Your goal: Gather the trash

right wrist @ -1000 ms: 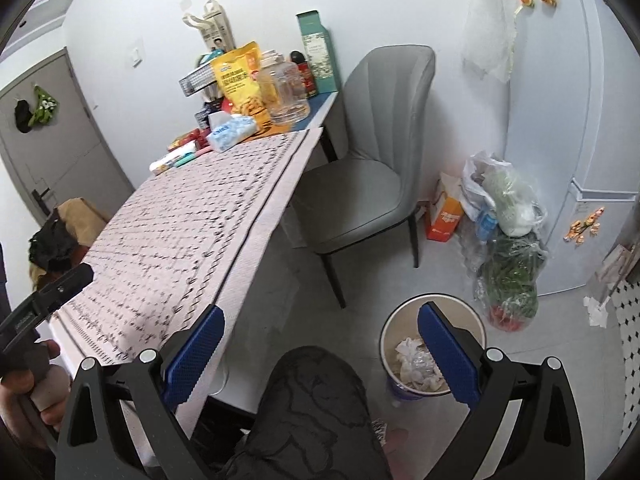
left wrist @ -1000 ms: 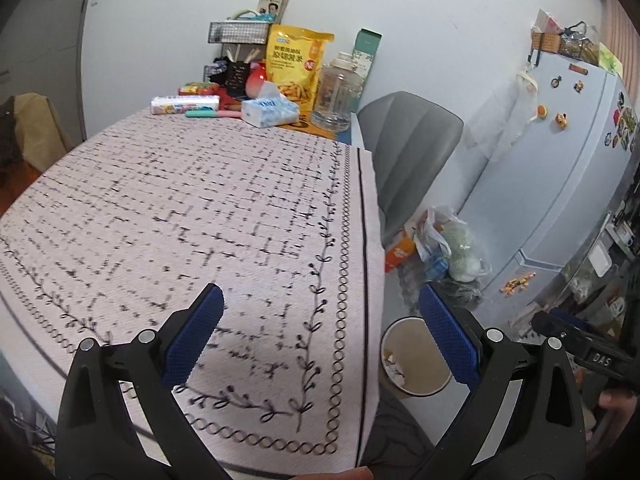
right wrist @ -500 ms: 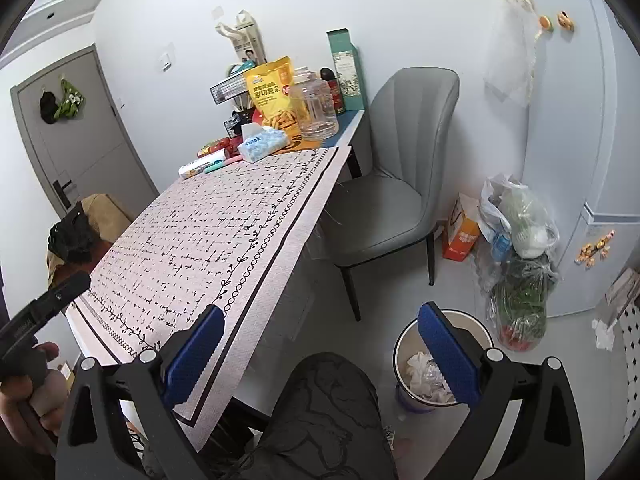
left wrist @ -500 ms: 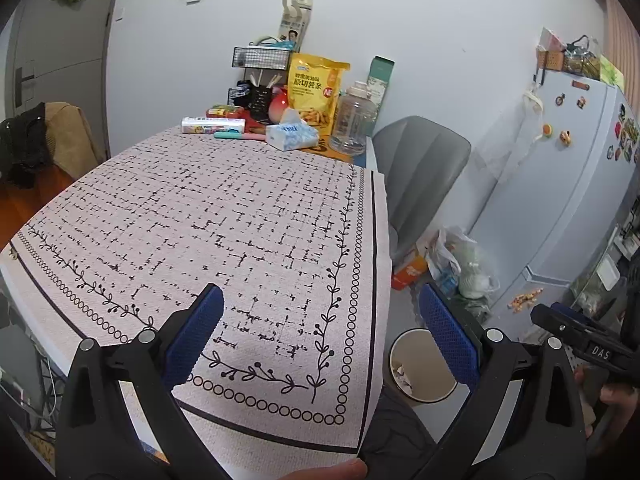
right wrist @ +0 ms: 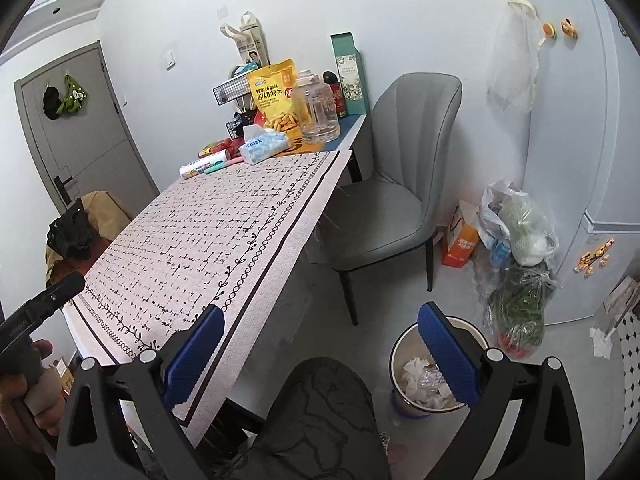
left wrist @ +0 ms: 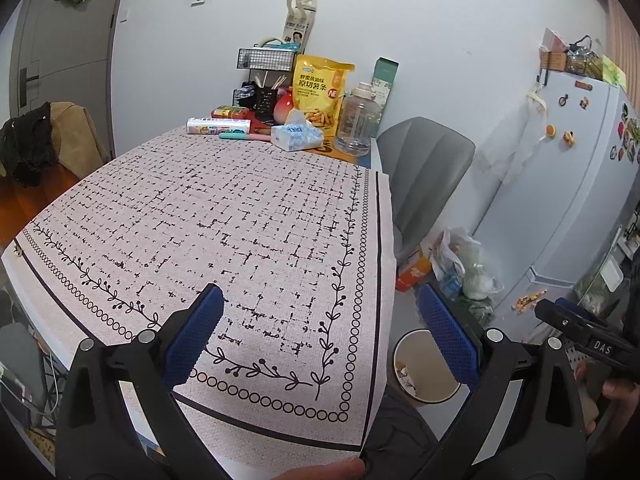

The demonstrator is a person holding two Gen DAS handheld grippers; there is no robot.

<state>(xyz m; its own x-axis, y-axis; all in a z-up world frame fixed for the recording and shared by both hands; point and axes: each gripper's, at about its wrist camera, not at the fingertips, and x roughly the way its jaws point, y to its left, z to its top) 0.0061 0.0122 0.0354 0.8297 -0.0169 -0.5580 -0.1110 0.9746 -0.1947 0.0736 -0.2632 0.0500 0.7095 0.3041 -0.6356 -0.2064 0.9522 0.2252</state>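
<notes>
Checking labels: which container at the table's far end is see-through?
The clear plastic jug beside the yellow snack bag; the bag and green carton are opaque.

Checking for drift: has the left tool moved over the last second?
Yes. The left tool has pulled back from the wall: the tablecloth shows its near border now.

The worktop point(left wrist: 60, 344) wears a woven cloth point(left wrist: 224, 216), rough and matt, with black marks. Both tools have matt black plastic arms and bumpy blue rubber pads point(left wrist: 192, 332). The snack bag point(left wrist: 320, 92) is shiny yellow plastic. The water jug point(left wrist: 358, 122) is clear, smooth plastic. The chair point(right wrist: 396, 200) looks like soft grey cloth. The trash bin point(right wrist: 396, 360) has a smooth rim and holds crumpled white paper point(right wrist: 420, 380). The fridge point(left wrist: 572, 184) is smooth and a bit shiny.
</notes>
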